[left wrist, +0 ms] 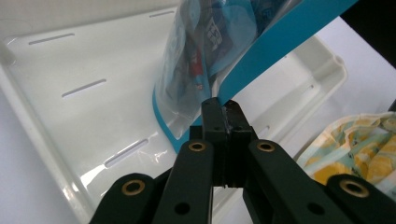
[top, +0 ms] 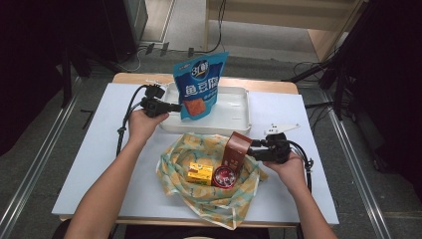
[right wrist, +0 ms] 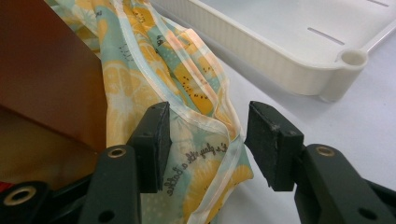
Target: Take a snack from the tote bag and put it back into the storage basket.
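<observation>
left claw (left wrist: 223,108) clamped shut on lower edge of blue snack bag (top: 199,84), bag upright over white tray (top: 234,119) at far side of bench (top: 84,149). bag print blurred, top cut off in left gripper view. right claw (right wrist: 205,135) wide open, empty, straddling rim of lemon-print cloth bag (top: 209,194) beside brown box (top: 236,148). high view adds yellow box (top: 200,173), red round tin (top: 225,177) inside cloth bag; tin label unreadable.

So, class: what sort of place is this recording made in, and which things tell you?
Probably a lab or studio set up for recording, not a home. A white table stands on a grey floor with metal rails, cables trail behind it, and dark stands flank it.
</observation>
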